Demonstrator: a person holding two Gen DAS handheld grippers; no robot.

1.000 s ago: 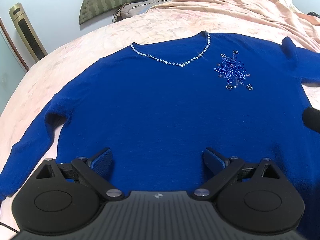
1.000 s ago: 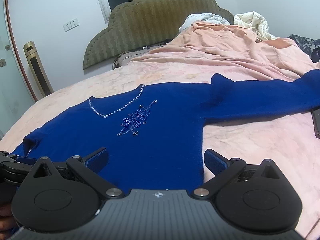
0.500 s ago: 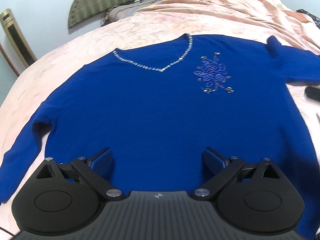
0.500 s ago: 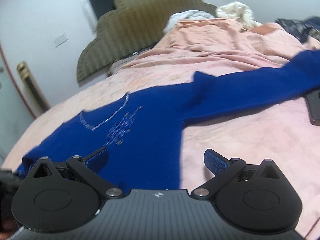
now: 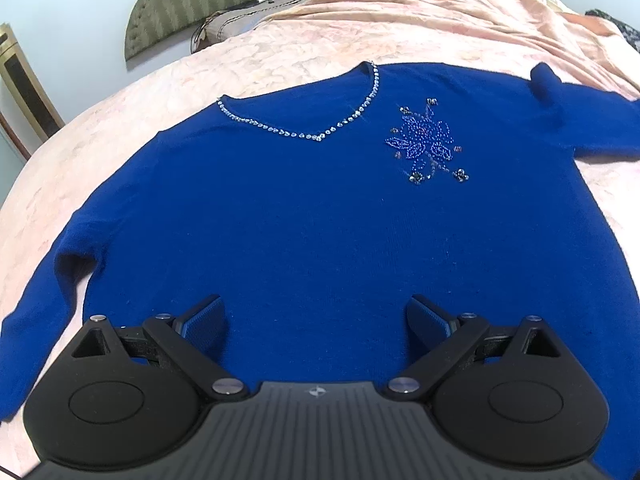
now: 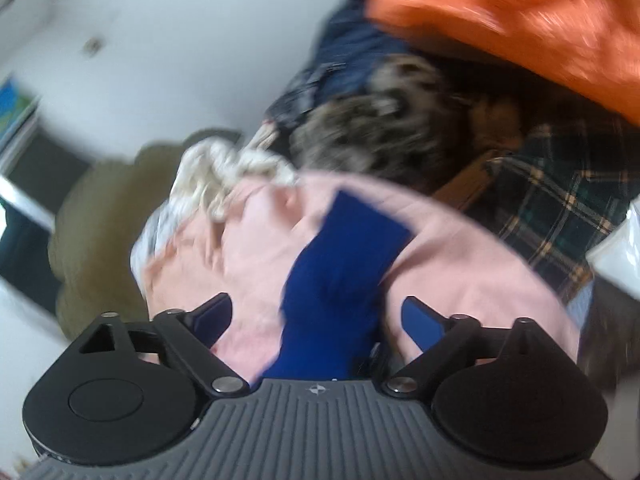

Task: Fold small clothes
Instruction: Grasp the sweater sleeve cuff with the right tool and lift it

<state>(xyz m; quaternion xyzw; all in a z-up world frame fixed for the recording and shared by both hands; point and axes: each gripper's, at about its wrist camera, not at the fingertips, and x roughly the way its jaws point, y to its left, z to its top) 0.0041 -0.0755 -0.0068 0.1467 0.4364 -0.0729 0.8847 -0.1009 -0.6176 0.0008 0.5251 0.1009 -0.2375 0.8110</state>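
Ahead of left gripper [image 5: 316, 312], jaws spread wide, gripping nothing: blue sweater [image 5: 320, 220] flat on pink bedspread [image 5: 280, 52], rhinestone neckline far end. Right gripper [image 6: 316, 316] jaws likewise released; sweater sleeve [image 6: 344, 272] runs between them, view blurred.
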